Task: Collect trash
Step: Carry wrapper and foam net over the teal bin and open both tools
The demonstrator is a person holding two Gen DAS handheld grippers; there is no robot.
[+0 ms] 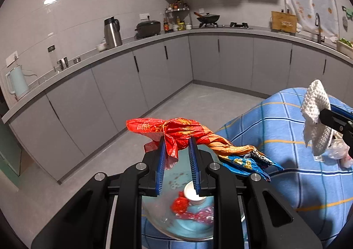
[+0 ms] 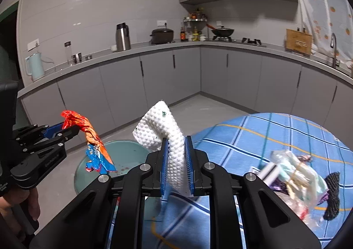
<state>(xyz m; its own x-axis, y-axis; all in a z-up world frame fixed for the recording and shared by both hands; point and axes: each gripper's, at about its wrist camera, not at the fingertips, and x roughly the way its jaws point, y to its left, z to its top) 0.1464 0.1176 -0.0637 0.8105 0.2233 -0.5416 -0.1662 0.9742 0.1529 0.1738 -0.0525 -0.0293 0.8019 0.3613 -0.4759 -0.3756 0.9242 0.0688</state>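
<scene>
Two grippers tilted downward: left gripper (image 1: 177, 149) pinched a crumpled snack wrapper (image 1: 183, 131); right gripper (image 2: 176, 149) clamped a white cloth (image 2: 164, 130). Below lay a blue checked tablecloth (image 2: 275, 136), grey kitchen cabinets (image 1: 123, 85) beyond.

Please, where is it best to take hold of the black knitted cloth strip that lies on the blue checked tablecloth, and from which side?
Probably the near, lower end of the black knitted cloth strip, from above, jaws across its narrow width. It lies flat on the blue checked tablecloth, and its upper part adjoins the crumpled clear plastic bundle.
</scene>
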